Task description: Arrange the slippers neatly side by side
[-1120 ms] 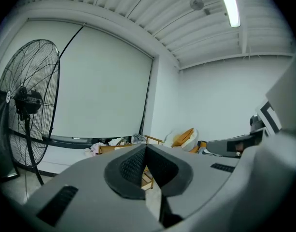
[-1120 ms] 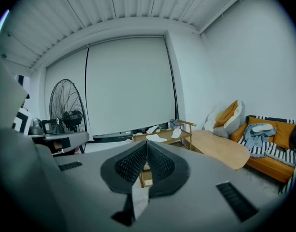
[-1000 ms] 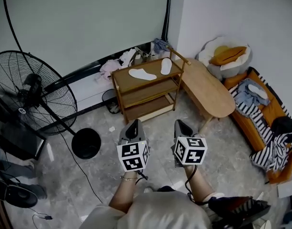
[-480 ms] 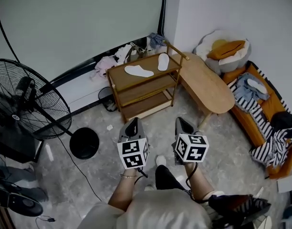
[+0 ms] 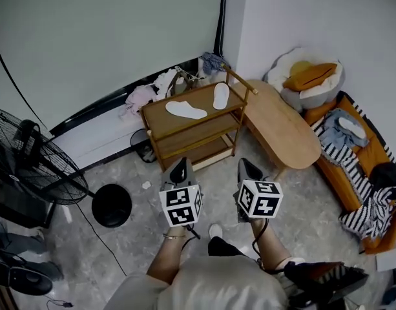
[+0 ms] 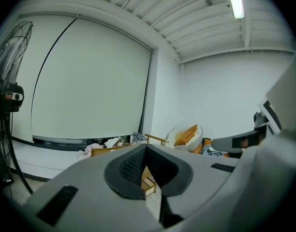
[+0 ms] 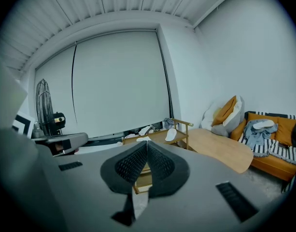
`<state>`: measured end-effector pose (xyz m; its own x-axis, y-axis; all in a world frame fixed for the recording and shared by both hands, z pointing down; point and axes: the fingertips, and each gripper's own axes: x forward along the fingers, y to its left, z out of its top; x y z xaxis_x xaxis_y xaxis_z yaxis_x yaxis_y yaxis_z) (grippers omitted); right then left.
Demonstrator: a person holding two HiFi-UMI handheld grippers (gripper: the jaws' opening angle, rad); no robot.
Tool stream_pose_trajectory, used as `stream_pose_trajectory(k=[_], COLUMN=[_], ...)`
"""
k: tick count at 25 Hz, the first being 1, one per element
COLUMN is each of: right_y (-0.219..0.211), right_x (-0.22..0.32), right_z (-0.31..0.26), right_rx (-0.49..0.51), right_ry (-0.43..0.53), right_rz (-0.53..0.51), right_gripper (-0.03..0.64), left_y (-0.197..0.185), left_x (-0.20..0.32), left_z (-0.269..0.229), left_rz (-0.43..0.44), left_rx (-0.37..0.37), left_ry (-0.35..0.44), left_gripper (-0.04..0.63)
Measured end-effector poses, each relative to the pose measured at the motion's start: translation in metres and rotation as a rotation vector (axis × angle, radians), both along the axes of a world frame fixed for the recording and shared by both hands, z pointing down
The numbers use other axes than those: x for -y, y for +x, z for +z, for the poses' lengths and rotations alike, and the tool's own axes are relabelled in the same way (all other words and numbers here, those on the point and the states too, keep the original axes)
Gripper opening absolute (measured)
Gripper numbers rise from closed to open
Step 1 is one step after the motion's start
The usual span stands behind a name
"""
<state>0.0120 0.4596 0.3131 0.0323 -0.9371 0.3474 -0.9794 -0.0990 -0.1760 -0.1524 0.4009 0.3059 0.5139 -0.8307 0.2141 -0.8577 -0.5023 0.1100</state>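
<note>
Two white slippers lie apart on the top shelf of a wooden rack [image 5: 160, 120]: one slipper [image 5: 185, 110] at the middle, lying crosswise, the other slipper [image 5: 221, 95] near the right end. My left gripper [image 5: 181, 166] and right gripper [image 5: 247, 167] hover side by side over the floor, short of the rack, both pointing at it. Each is shut with nothing between its pads. In the right gripper view the right-hand slipper [image 7: 171, 134] shows above the closed jaws [image 7: 147, 144]. In the left gripper view the rack [image 6: 105, 150] sits behind the closed tips [image 6: 145, 148].
A standing fan [image 5: 30, 173] with a round base [image 5: 111, 205] is at the left. An oval wooden table [image 5: 279, 124] adjoins the rack on the right. An orange sofa [image 5: 359, 166] with clothes lines the right wall. Laundry [image 5: 146, 92] is piled behind the rack.
Both grippers and the head have moved toward the rack together. The rack now sits nearer, and the fan has slid toward the left edge. Jaws stayed shut.
</note>
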Motion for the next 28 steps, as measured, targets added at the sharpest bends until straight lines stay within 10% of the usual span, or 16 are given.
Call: stream_pose_trajectory(k=[28], right_y=[0.111], right_x=[0.185], right_z=[0.016], right_rx=[0.040], right_ry=[-0.024], right_rz=[-0.050], right_gripper=[0.034], left_y=[0.100], left_x=[0.175], left_z=[0.005], left_rz=[-0.050], left_rx=[0.054], left_ry=[0.002], left_gripper=[0.003])
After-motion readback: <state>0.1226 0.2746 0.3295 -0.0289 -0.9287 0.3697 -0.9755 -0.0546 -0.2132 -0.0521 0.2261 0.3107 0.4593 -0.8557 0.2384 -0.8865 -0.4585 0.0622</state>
